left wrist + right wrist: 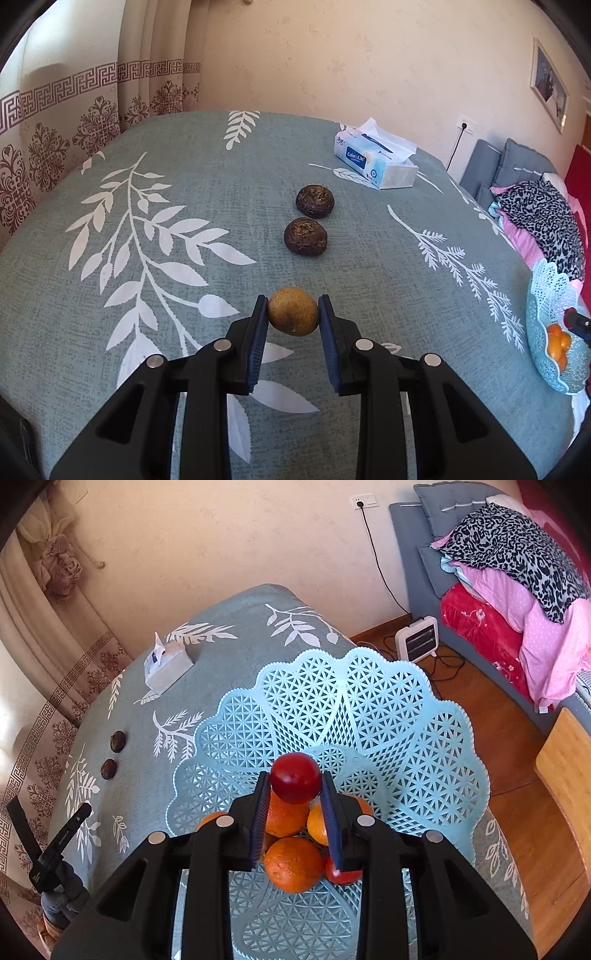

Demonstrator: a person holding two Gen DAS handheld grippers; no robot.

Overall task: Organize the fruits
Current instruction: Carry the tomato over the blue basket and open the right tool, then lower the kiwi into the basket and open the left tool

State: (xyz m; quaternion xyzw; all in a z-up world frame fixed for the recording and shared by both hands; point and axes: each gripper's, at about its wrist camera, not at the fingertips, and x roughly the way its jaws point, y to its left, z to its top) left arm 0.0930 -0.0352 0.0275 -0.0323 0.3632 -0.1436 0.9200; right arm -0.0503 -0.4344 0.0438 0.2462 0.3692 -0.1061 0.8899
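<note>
Your left gripper (293,309) has its jaws closed onto a yellow-brown fruit (293,311), both pads pressed against its sides; the fruit sits at the fingertips, above the leaf-print tablecloth (184,192). It is nearly round, slightly longer across the jaws than along them, so no clear pointing direction shows. Your right gripper (295,781) clamps a red fruit (295,777) the same way, at the very tips, and it is round with no long axis to speak of.

Only your right wrist view shows what lies under that red fruit: several oranges (293,864) piled in the light blue lattice basket (406,716), with another red fruit (341,875) low beside them, partly behind the right finger. That view also catches your left gripper at the far left edge as a dark shape, its jaws too small to read there. The left wrist view shows the basket (546,295) only as a sliver at the right edge of the table, oranges inside.

Your left gripper points along the table toward the wall, angled slightly down. Your right gripper tilts steeply down into the basket.

Ahead of the left gripper lie two dark brown fruits (305,236), one behind the other, apart. Beyond them sits a tissue box (376,158) near the far edge of the table.
</note>
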